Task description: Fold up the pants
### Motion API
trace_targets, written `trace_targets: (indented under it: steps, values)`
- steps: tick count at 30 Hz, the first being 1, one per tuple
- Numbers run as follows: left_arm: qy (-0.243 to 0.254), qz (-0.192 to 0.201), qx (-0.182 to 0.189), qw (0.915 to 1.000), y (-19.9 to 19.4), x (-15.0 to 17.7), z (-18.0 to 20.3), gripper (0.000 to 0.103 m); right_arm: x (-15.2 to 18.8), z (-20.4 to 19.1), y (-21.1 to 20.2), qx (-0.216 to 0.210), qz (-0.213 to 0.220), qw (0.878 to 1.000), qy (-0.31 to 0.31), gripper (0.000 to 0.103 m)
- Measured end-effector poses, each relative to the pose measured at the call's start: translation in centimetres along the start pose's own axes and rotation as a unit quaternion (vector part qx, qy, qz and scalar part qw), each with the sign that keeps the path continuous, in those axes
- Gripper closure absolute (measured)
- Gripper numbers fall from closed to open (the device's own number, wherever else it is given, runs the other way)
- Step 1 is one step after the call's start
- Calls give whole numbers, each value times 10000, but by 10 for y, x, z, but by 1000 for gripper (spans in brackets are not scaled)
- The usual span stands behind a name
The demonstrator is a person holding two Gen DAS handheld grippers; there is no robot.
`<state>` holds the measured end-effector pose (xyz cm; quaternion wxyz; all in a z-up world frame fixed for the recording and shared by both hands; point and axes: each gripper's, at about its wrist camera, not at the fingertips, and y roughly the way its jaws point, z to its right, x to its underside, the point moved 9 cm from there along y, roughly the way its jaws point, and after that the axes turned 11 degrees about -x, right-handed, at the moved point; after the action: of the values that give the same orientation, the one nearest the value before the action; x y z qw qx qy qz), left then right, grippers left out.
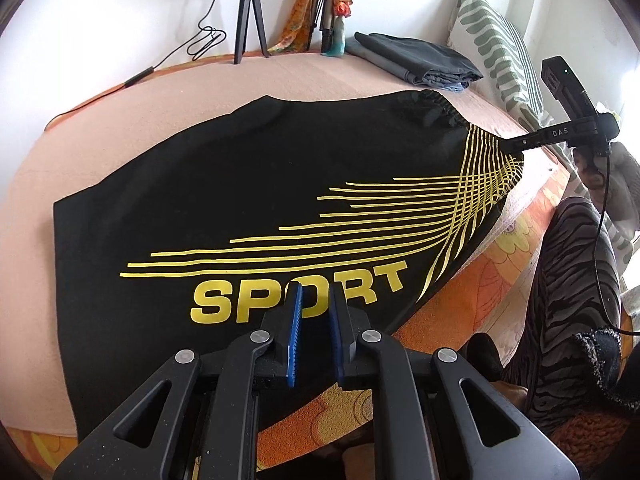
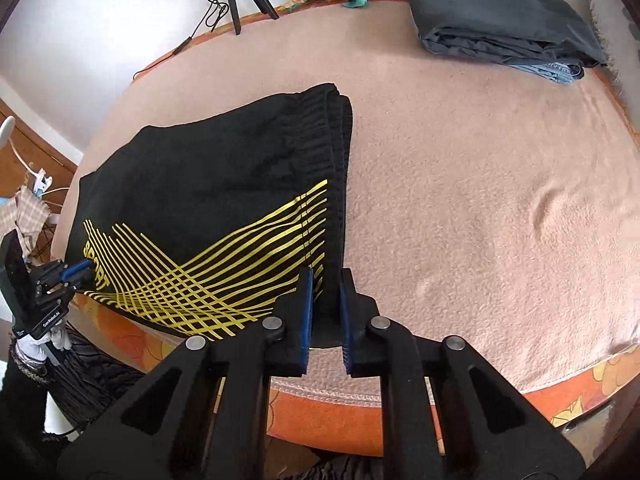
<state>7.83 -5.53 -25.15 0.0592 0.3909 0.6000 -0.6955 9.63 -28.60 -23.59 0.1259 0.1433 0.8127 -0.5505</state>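
Black pants (image 1: pixel 240 184) with yellow stripes and the word SPORT lie flat on the pink blanket, near the bed's front edge. My left gripper (image 1: pixel 316 292) has its blue-padded fingers a little apart over the near edge of the pants at the SPORT print. My right gripper (image 2: pixel 325 276) has its fingers a little apart around the near corner of the pants (image 2: pixel 208 184) by the elastic waistband. Each gripper shows in the other's view, the right one (image 1: pixel 516 144) at the waistband corner, the left one (image 2: pixel 80 272) at the hem end. Whether either grips cloth is unclear.
A stack of folded dark clothes and jeans (image 2: pixel 508 32) lies at the far right of the bed (image 2: pixel 480 160). A small tripod (image 1: pixel 250 20) with a cable stands at the back. A striped pillow (image 1: pixel 496 44) leans on the right wall. An orange patterned sheet edges the bed front.
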Motion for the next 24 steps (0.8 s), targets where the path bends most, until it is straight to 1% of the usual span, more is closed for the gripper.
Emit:
trace_targets:
  steps: [2, 4, 6, 8, 10, 11, 13, 15, 18, 20, 22, 24]
  values:
    - [-26, 1, -25, 10000, 0, 0, 1, 88, 0, -4, -1, 20, -135, 9998, -155, 89]
    - [-87, 5, -158, 9998, -4, 0, -1, 84, 0, -12, -4, 143, -228, 9986, -453, 88]
    - [-199, 45, -327, 9993, -9, 2, -7, 83, -6, -21, -11, 262, -136, 9973, -677, 79]
    - [-471, 110, -415, 9980, -17, 3, -15, 77, -15, -31, -19, 226, 39, 9961, -848, 73]
    - [-815, 185, -533, 9951, -28, 7, -28, 65, -26, -43, -26, 126, 184, 9948, -996, 72]
    - [-1005, 206, -619, 9928, -33, 9, -35, 63, -32, -50, -28, 51, 251, 9941, -1058, 71]
    - [-1392, 252, -737, 9872, -45, 16, -50, 62, -42, -63, -30, -112, 368, 9926, -1150, 70]
    - [-1847, 265, -805, 9791, -56, 25, -68, 62, -51, -79, -26, -301, 460, 9905, -1258, 68]
    - [-2472, 255, -857, 9648, -67, 41, -94, 62, -64, -104, -17, -592, 488, 9865, -1447, 66]
    - [-2690, 244, -959, 9581, -73, 51, -106, 62, -72, -123, -10, -845, 467, 9825, -1590, 65]
    - [-2799, 234, -1037, 9541, -78, 60, -112, 62, -80, -142, -3, -1038, 428, 9774, -1794, 64]
    - [-2903, 210, -1081, 9506, -80, 66, -117, 62, -88, -165, 6, -1148, 409, 9706, -2077, 58]
